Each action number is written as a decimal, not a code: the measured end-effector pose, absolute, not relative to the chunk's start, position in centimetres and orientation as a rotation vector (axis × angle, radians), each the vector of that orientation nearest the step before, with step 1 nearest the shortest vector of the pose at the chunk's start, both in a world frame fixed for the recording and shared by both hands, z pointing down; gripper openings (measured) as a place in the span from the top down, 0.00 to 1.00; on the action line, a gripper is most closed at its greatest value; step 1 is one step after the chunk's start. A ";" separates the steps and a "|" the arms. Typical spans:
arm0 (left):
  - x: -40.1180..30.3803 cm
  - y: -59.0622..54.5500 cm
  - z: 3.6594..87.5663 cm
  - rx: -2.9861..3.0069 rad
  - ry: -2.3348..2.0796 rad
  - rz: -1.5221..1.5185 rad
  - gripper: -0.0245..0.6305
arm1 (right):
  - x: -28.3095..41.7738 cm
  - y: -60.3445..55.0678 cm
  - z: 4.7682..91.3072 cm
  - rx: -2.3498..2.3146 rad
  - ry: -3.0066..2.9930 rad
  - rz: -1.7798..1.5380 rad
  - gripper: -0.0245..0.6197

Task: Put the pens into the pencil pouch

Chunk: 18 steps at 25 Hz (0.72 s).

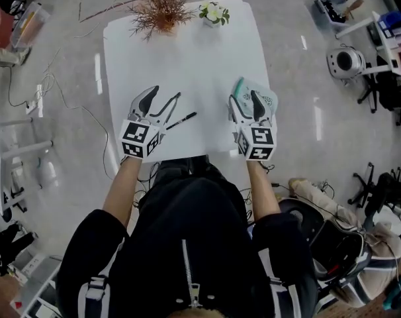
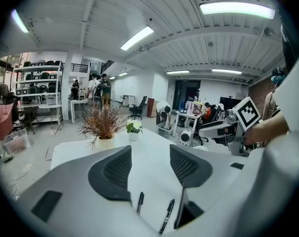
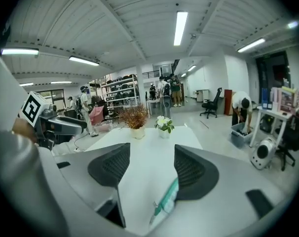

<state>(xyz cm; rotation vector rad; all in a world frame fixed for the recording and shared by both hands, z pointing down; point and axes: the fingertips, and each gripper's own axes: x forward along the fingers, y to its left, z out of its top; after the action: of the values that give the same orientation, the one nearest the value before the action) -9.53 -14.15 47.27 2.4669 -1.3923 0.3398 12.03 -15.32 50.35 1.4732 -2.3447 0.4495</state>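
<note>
Two black pens lie on the white table (image 1: 187, 58). One pen (image 1: 182, 120) rests just right of my left gripper (image 1: 162, 99); the other pen (image 1: 169, 105) lies partly under its jaws. In the left gripper view both pens (image 2: 140, 202) (image 2: 167, 215) lie low on the table under my left gripper (image 2: 149, 167), which is open and holds nothing. A white and teal pencil pouch (image 1: 261, 98) lies near the table's right edge. My right gripper (image 1: 245, 102) hovers over it, open. In the right gripper view the pouch (image 3: 165, 199) peeks out below my right gripper (image 3: 149, 167), by the right jaw.
A pot of dried reddish twigs (image 1: 161, 10) and a small pot of white flowers (image 1: 214, 13) stand at the table's far edge. The pouch lies close to the right edge. Office chairs (image 1: 386, 91) and bins stand on the floor to the right.
</note>
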 end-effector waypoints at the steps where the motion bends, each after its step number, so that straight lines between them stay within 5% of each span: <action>1: -9.7 -14.2 47.6 2.461 -1.389 0.345 0.57 | 12.0 -15.4 51.2 1.467 -2.326 0.464 0.53; 18: -14.4 -14.4 51.2 2.325 -1.438 0.362 0.57 | 14.0 -17.6 66.5 1.373 -1.982 0.685 0.54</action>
<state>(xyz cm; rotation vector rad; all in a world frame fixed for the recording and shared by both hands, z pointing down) -14.36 -14.42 51.18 2.3254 -1.4384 0.3619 14.00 -17.58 66.55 1.3730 -1.9820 0.6852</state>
